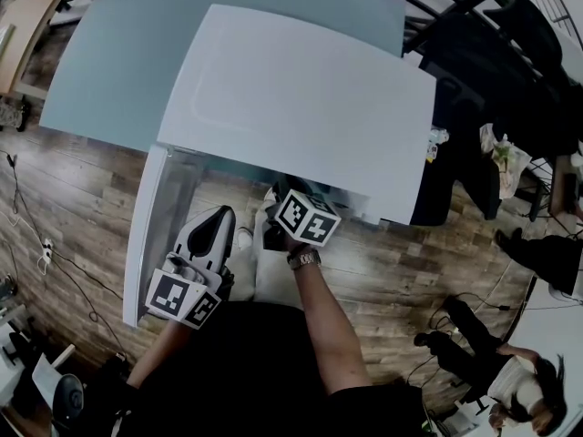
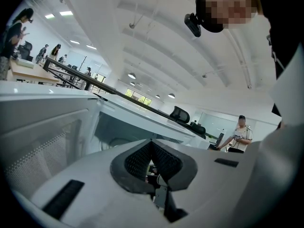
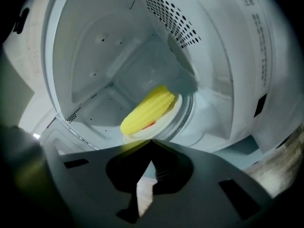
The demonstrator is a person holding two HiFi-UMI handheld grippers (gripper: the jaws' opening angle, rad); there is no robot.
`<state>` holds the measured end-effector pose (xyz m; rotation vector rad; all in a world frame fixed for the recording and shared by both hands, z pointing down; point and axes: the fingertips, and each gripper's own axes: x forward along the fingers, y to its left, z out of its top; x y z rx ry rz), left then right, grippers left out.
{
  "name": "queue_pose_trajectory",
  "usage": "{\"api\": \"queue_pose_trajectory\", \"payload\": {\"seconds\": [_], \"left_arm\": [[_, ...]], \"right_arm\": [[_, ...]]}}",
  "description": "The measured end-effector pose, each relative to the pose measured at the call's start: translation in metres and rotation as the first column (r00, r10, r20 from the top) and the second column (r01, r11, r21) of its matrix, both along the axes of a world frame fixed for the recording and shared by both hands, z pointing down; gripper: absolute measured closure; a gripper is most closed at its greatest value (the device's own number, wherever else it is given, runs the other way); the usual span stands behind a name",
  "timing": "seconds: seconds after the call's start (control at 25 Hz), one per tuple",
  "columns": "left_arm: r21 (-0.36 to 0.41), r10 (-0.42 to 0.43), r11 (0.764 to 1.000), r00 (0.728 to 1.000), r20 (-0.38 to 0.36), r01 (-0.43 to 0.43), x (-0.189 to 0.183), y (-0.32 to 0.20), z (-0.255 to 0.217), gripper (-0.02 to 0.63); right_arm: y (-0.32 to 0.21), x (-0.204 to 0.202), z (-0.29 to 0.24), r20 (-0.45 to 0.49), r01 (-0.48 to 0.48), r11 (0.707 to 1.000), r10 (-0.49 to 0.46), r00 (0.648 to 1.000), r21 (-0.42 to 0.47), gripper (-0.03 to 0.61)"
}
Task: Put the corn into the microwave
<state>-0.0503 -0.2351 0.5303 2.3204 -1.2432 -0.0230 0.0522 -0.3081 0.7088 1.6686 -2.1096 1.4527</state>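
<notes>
Wood-plank floor [image 1: 73, 198] runs under a pale desk [image 1: 91, 71], and a white microwave [image 1: 301, 98] sits on that desk with its door [image 1: 144, 235] standing open on my left side. I hold my left tongs [image 2: 151, 142] low, just beside the inner face of that door. Their jaws are pressed together with nothing between them, and the door's mesh window fills the left of their view.

My right tongs [image 3: 151, 145] point down into the mouth of the microwave, and their jaws are also closed together and empty. The corn [image 3: 148, 109] is already inside. It lies on its side on a small white plate [image 3: 161, 123], and the plate rests on the glass tray [image 3: 187, 110] on the oven floor. The near rim of the plate sits just past the tips of my right tongs, but I cannot tell whether they touch it. A watch [image 1: 303, 259] shows on my right wrist.
</notes>
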Motion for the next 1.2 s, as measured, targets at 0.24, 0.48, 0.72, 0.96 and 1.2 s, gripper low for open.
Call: {"api": "queue_pose_trajectory", "payload": {"seconds": [0.24,0.48,0.72,0.96,1.2], "left_arm": [[0.009,0.006,1.000,1.000,0.002,-0.006,0.001,0.004,-0.003,0.612],[0.022,0.011,1.000,1.000,0.005,-0.012,-0.003,0.013,-0.007,0.612],[0.034,0.017,0.999,1.000,0.004,-0.017,-0.002,0.026,-0.011,0.612],[0.054,0.021,0.998,1.000,0.007,-0.022,-0.004,0.041,-0.017,0.612],[0.068,0.016,0.998,1.000,0.013,-0.017,-0.013,0.050,-0.023,0.612]], "right_arm": [[0.006,-0.002,-0.008,0.008,0.016,0.999,-0.016,1.000,0.028,0.571],[0.021,-0.015,-0.027,-0.004,0.078,0.992,-0.078,0.997,0.097,0.571],[0.038,-0.020,-0.045,-0.014,0.106,0.983,-0.105,0.994,0.150,0.571],[0.054,-0.021,-0.063,-0.023,0.111,0.976,-0.109,0.994,0.189,0.571],[0.069,-0.026,-0.089,-0.033,0.123,0.965,-0.119,0.992,0.231,0.571]]}}
